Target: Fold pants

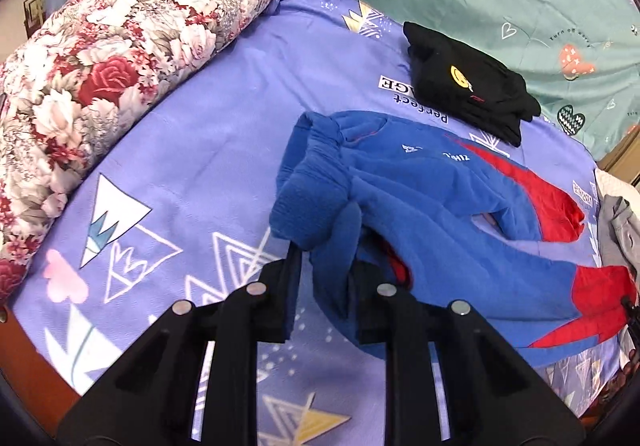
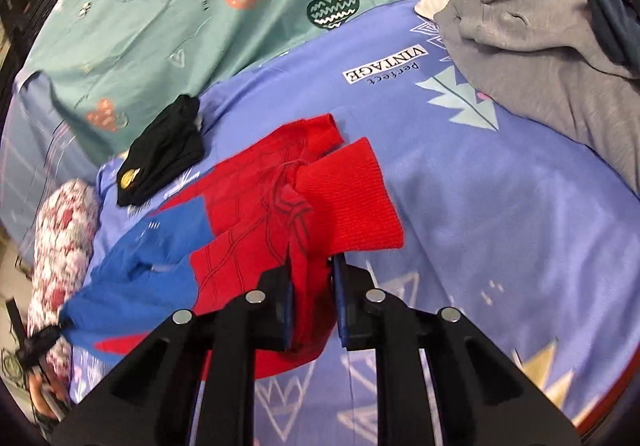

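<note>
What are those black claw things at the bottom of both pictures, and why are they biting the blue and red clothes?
They are two pinching tools that a person holds, one in each hand. Each has a small camera looking along its fingers, so you get one picture per tool. The left gripper pinches the blue end of the blue and red pants. The right gripper pinches the red end. The person is folding these pants on a purple bedsheet. Nearby lie folded black clothes, a flowery quilt and a grey garment.

Fuzzy matt fleece pants (image 1: 432,182) with ribbed knit cuffs, on a smooth printed cotton sheet (image 1: 208,150).
</note>
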`<action>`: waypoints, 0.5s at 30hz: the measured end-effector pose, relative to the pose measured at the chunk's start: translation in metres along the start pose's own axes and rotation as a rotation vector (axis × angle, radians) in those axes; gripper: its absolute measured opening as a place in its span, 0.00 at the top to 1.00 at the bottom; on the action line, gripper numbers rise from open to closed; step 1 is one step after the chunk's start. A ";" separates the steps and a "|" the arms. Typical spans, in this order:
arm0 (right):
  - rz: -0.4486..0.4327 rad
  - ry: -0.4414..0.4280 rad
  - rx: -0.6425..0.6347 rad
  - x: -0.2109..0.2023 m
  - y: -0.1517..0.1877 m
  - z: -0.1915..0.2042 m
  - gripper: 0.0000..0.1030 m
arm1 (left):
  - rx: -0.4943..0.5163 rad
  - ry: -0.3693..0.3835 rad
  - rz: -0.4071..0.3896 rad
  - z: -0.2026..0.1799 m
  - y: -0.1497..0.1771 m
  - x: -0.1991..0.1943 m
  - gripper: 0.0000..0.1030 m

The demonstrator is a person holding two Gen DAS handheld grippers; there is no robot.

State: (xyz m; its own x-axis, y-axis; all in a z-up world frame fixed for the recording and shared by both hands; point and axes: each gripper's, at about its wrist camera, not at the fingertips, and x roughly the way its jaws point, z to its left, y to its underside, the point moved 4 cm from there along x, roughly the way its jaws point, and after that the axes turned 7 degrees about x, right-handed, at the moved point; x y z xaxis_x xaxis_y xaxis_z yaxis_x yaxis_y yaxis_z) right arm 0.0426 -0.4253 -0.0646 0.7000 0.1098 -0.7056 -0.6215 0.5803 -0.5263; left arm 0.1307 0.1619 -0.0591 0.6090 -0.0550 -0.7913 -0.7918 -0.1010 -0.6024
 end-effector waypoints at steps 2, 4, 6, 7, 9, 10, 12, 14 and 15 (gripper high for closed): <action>0.032 0.023 0.006 -0.001 0.013 -0.010 0.84 | 0.004 0.008 0.029 0.000 0.009 0.002 0.81; 0.078 0.063 0.009 0.005 0.030 -0.019 0.83 | 0.020 -0.004 0.057 -0.001 0.021 0.008 0.81; 0.144 0.102 0.020 0.020 0.048 -0.030 0.82 | 0.032 -0.023 0.089 0.002 0.035 0.016 0.80; 0.169 0.130 0.023 0.027 0.054 -0.035 0.79 | 0.031 -0.029 0.111 0.005 0.041 0.023 0.79; 0.175 0.224 0.031 0.036 0.059 -0.046 0.49 | 0.015 -0.049 0.164 0.013 0.051 0.037 0.64; 0.133 0.281 0.033 0.032 0.056 -0.051 0.44 | 0.011 -0.077 0.175 0.018 0.055 0.041 0.58; 0.078 0.319 0.022 0.025 0.050 -0.050 0.38 | 0.004 -0.133 0.163 0.026 0.055 0.041 0.33; 0.009 0.333 0.002 0.015 0.041 -0.043 0.38 | -0.002 -0.139 0.139 0.031 0.050 0.037 0.30; -0.013 0.318 -0.010 0.012 0.037 -0.038 0.37 | -0.007 -0.142 0.122 0.033 0.047 0.033 0.29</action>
State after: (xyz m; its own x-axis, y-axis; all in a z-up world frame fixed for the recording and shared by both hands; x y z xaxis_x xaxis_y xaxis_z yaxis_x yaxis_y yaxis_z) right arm 0.0146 -0.4327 -0.1108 0.5638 -0.1561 -0.8110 -0.6181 0.5715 -0.5397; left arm 0.1125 0.1881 -0.1169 0.4951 0.0736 -0.8657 -0.8589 -0.1088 -0.5005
